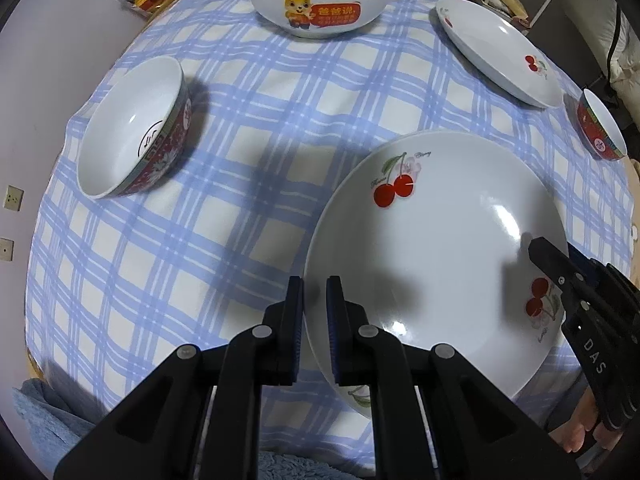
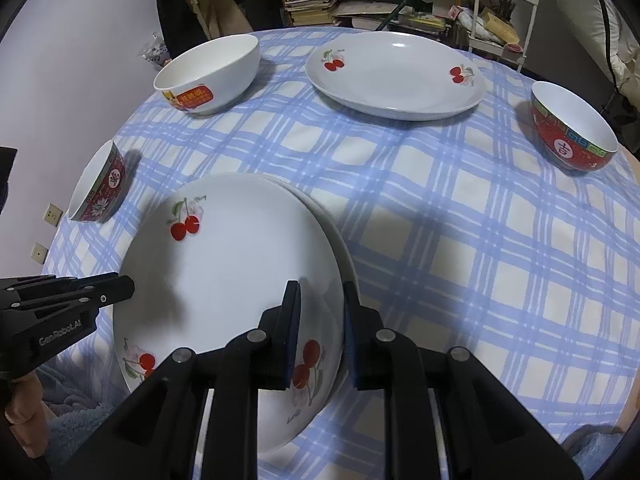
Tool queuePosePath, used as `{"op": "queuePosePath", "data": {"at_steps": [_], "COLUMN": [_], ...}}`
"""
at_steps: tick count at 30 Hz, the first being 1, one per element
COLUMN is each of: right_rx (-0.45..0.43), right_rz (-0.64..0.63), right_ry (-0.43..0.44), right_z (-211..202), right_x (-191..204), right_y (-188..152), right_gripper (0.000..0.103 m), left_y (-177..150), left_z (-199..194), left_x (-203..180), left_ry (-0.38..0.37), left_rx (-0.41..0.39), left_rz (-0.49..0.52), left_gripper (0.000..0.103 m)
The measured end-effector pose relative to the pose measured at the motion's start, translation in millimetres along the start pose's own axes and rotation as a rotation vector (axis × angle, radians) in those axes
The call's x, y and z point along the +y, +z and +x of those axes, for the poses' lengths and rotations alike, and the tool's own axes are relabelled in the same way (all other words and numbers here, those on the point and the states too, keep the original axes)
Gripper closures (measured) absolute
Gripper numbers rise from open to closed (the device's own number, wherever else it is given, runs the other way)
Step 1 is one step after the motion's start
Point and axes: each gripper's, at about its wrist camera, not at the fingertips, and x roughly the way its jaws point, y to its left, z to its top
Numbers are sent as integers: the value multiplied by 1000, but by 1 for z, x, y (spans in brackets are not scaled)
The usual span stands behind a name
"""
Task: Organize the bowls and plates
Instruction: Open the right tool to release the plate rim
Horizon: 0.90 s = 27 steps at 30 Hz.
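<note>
Right wrist view: right gripper (image 2: pixel 318 332) and left gripper (image 1: pixel 314 320) both clamped on near cherry plate (image 2: pixel 228 280), opposite rims.
Beneath: second plate edge, apparently stacked.
Left: far cherry plate (image 2: pixel 396 80), three bowls beyond, scattered.

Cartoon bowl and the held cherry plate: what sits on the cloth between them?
Nothing; only bare checked tablecloth lies between the cartoon bowl and the held cherry plate, shown in the left wrist view.

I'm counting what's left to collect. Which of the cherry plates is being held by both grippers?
The near cherry plate, clamped at opposite rims by the left gripper and right gripper. The far cherry plate sits untouched across the table.
</note>
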Motion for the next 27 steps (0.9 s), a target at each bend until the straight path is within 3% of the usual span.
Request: {"op": "queuePosePath", "data": {"at_steps": [12,18,27], "right_rx": [-23,-10,-14], "right_rz": [-47,-19,20], "right_ry": [-73,-75,-51], "right_z": [-5,-3,-3], "right_x": [7,1,-4], "right_y": [-4,-3,-7], "right_gripper": [81,80,79], "left_y": [-1,-4,-8], "left_z": [5,-1,-2], "left_x": [-4,-5,-11], "left_ry": [-12,-11,47], "left_rx": [20,-8,-25], "left_rz": [-9,3,55], "left_gripper": [93,93,92]}}
